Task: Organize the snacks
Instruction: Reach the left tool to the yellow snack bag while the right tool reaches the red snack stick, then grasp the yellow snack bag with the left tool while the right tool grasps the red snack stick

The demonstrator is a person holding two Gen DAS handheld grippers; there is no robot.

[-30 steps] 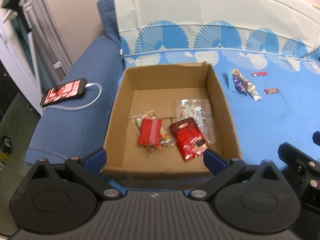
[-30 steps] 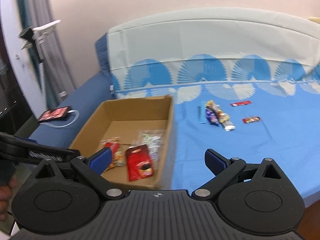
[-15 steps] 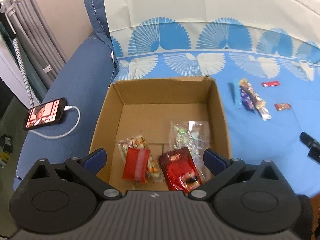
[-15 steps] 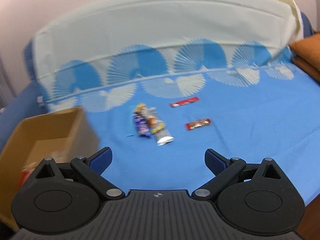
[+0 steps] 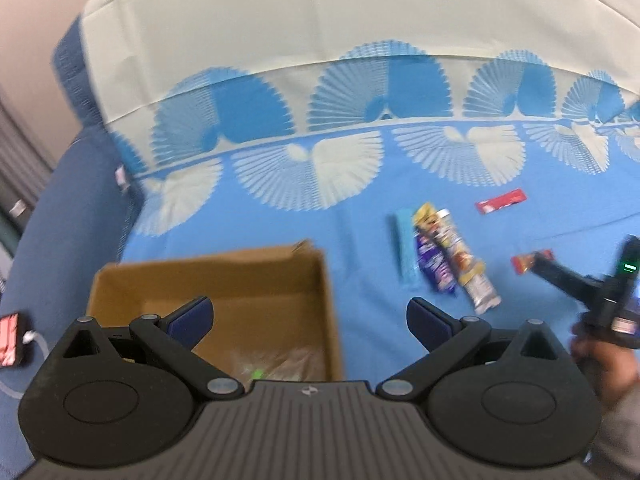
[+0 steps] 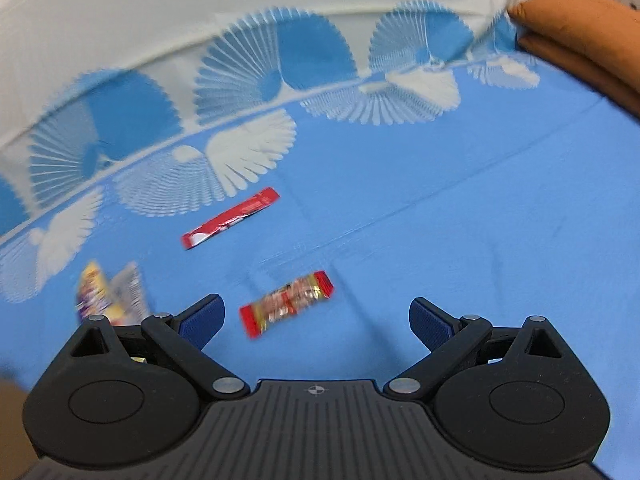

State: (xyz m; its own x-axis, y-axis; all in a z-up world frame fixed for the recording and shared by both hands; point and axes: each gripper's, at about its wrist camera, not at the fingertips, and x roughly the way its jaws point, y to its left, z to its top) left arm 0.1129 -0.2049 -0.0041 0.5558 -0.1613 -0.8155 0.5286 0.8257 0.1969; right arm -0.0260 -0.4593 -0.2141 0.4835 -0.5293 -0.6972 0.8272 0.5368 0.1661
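Observation:
A brown cardboard box (image 5: 216, 276) sits on the blue bed sheet at the lower left of the left wrist view, with a clear snack bag (image 5: 276, 364) showing inside. My left gripper (image 5: 310, 316) is open and empty above the box's right wall. Right of the box lie a blue bar (image 5: 406, 254), a purple bar (image 5: 434, 268) and a silver-yellow pack (image 5: 464, 264). A long red stick pack (image 6: 230, 218) and a small red-gold candy (image 6: 286, 304) lie further right. My right gripper (image 6: 316, 318) is open and empty, just above the red-gold candy.
An orange cushion (image 6: 580, 28) lies at the far right of the bed. A phone (image 5: 10, 338) on a white cable rests on the dark blue arm at the left. The cream and blue backrest (image 5: 320, 40) rises behind the snacks.
Both grippers have swung to the right. The right one has closed in on the red-gold candy. The box has slid to the lower left of the left view.

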